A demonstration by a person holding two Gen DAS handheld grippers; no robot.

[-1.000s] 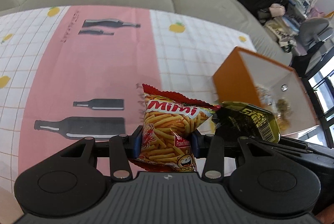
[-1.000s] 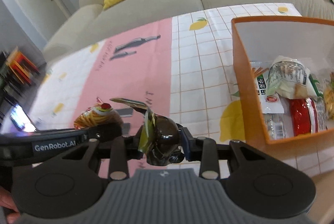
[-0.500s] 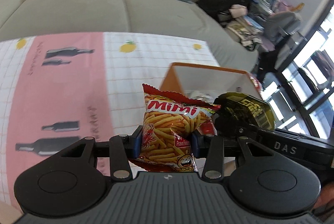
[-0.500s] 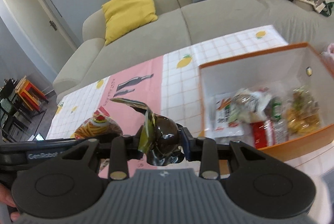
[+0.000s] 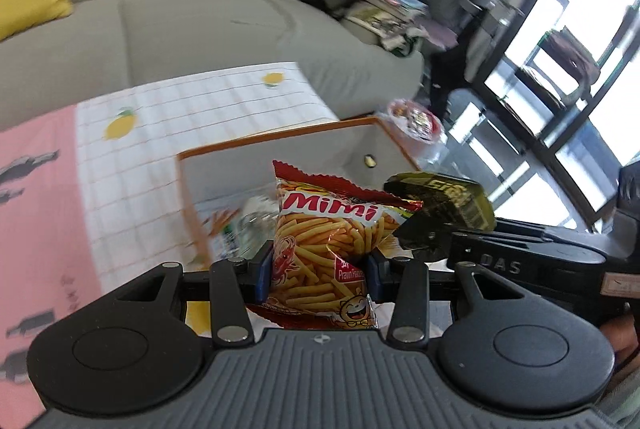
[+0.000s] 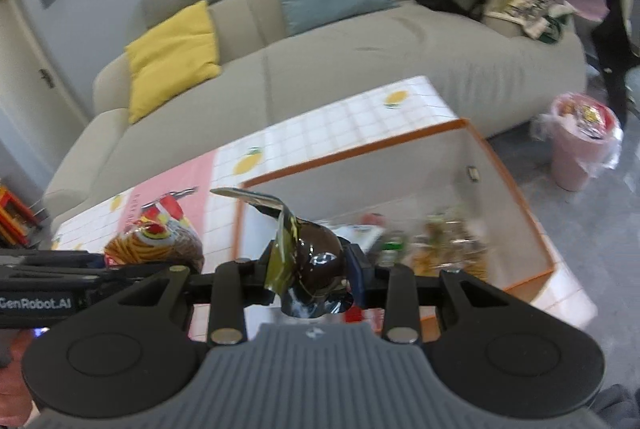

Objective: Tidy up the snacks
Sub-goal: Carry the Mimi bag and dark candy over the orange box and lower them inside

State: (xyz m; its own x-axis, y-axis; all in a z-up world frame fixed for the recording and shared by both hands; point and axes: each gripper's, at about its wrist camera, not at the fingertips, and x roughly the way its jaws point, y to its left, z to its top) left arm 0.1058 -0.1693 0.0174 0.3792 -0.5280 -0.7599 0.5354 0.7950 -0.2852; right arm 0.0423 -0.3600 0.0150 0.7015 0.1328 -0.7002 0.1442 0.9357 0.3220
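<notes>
My left gripper is shut on a red and orange Mimi snack bag and holds it above the near left part of the orange box. My right gripper is shut on a dark green and black snack packet and holds it above the box too. That dark packet shows in the left wrist view, just right of the Mimi bag. The Mimi bag shows in the right wrist view at the left. Several snack packets lie inside the box.
The box stands at the right end of a table with a pink and white checked cloth. A beige sofa runs behind the table. A pink bin with a plastic liner stands on the floor to the right.
Both grippers have moved right and up with their packets, from over the cloth to over the orange box. Both views have swung toward the room's right side.
</notes>
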